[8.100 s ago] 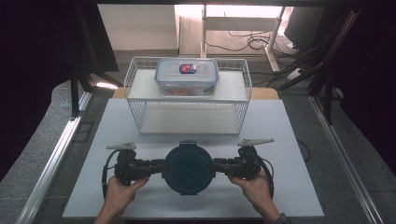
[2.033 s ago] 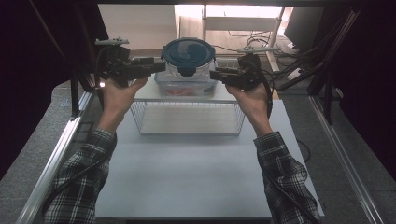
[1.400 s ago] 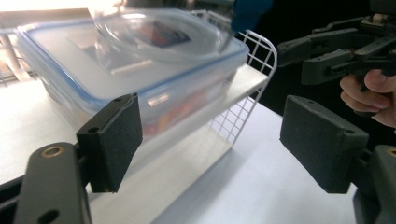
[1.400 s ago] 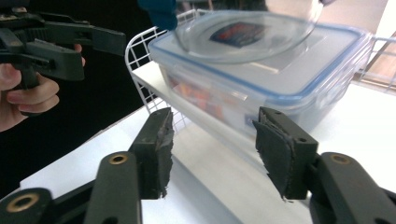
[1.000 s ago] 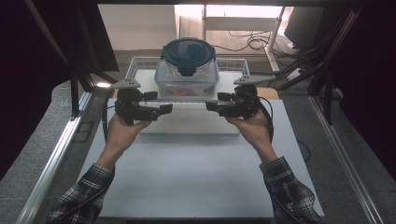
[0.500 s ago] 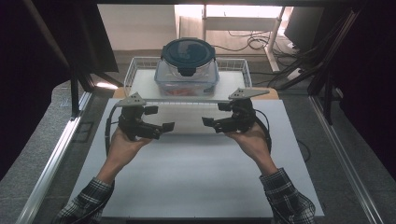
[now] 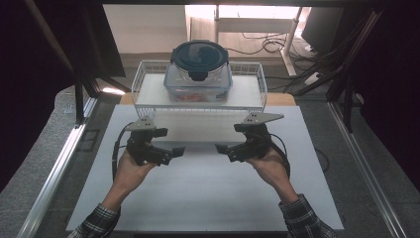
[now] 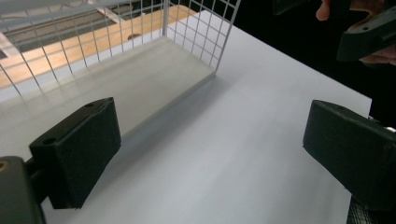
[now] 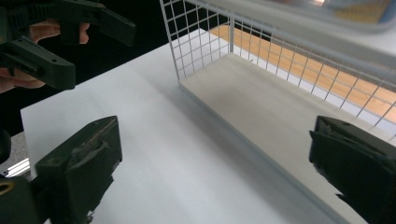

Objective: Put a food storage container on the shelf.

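Your round container with the dark lid (image 7: pixel 200 57) sits on top of the clear rectangular box (image 7: pixel 198 84), and both rest on the upper shelf of the white wire rack (image 7: pixel 143 79) at the far middle of the surface (image 7: pixel 208 198). Something orange or red shows through the box's wall, though it is too blurred to tell what it is.

Nearer to you, well apart from the stack, your left hand-held gripper (image 7: pixel 171 151) hangs low over the white surface, left of centre, its jaws pointing inward to the right. Those jaws have just been opening and stand wide apart with nothing between them; in the left gripper view, bare white surface lies between the two black pads (image 8: pixel 77 151).

Your right hand-held gripper (image 7: pixel 225 148) mirrors it right of centre, pointing left. Its jaws have also just been opening, and they are spread wide and empty; the right gripper view looks past them at the rack's lower shelf (image 9: pixel 261 107). The two hand-held grippers face each other, apart.
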Demonstrator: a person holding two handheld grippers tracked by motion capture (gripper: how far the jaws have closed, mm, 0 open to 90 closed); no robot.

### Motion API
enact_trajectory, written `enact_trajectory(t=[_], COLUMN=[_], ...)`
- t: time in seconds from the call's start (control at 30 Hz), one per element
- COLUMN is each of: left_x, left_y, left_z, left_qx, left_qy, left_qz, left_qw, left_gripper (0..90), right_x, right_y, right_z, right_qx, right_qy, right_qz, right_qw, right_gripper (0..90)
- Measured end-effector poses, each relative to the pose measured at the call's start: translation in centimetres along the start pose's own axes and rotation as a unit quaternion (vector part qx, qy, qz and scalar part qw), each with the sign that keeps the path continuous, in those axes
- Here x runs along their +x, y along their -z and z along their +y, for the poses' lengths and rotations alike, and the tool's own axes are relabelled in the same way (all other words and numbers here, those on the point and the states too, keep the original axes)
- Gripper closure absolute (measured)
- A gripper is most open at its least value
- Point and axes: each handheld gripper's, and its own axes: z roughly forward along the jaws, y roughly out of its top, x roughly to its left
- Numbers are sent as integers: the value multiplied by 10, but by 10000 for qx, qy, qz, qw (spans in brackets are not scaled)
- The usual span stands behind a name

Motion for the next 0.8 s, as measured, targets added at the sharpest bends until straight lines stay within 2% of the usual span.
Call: enact_trajectory(t=[0.2,0.47,0.57,0.7,0.8], left_x=[-7,-17,-19,-21,-24], left_y=[0,-1,-1,-3,-4], left_z=[-22,-51,-62,-77,-87], left_qx=[35,129,145,211,258], left_qy=[19,-32,-11,35,61], left_qz=[19,149,190,203,179], left_qw=[10000,9998,9997,9996,9995], left_gripper=[37,25,24,23,18], right_x=[6,10,11,12,13], right_y=[0,3,5,6,7], right_z=[-20,-45,-53,-65,-73], right_qx=[68,131,176,195,204], right_qy=[-46,-160,-141,-231,-279], right_qz=[-16,53,6,42,-57], right_qw=[10000,9998,9997,9995,9994], right_gripper=[0,0,0,0,0])
